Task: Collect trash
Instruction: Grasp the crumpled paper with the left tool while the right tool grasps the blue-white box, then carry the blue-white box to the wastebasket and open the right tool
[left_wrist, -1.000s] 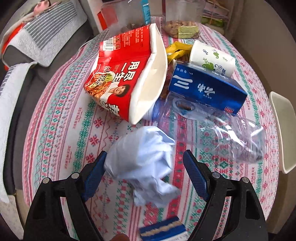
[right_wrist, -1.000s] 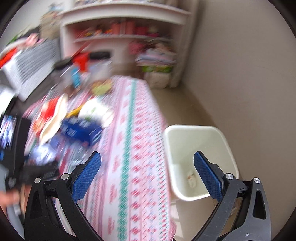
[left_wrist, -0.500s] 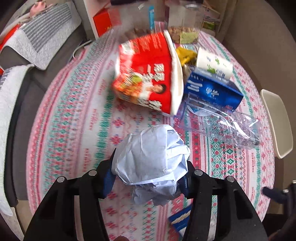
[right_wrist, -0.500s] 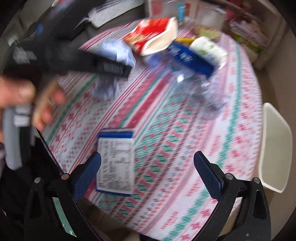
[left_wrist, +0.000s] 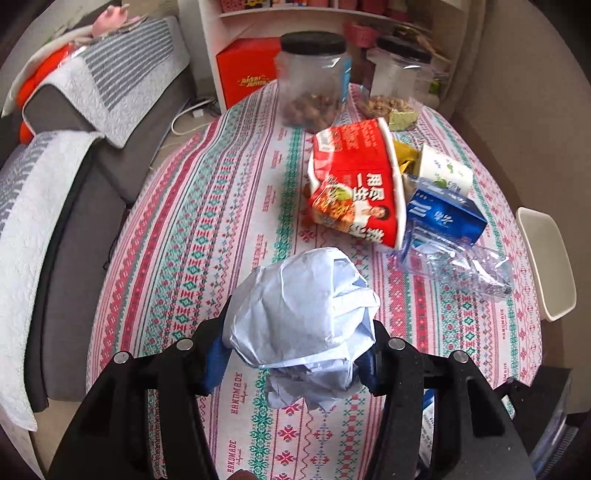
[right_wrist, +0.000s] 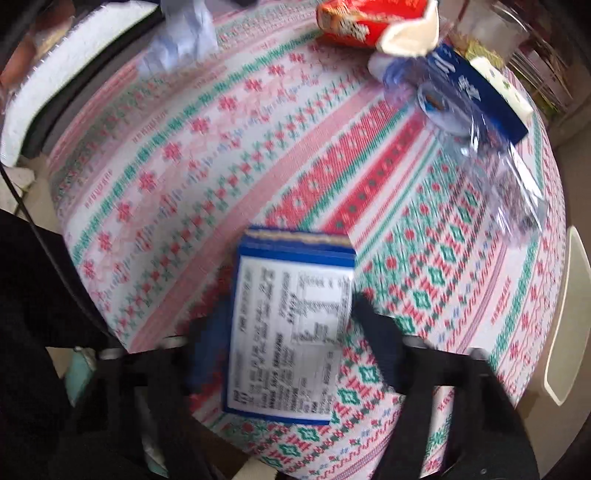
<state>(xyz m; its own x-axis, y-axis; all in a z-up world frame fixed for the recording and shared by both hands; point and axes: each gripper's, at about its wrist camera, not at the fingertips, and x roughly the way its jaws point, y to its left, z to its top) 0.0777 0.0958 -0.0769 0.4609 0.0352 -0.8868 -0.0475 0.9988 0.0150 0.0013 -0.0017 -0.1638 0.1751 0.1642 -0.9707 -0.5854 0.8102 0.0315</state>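
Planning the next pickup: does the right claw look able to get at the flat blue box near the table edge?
Probably yes. The right claw is closing with the flat blue box already between its fingers, and nothing lies on or against the box on the tablecloth.

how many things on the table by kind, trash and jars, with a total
crumpled paper ball, held off the table by the left gripper: 1
noodle tub: 1
blue cartons: 2
paper cup: 1
crushed clear bottle: 1
yellow wrapper: 1
lidded jars: 2
total: 9
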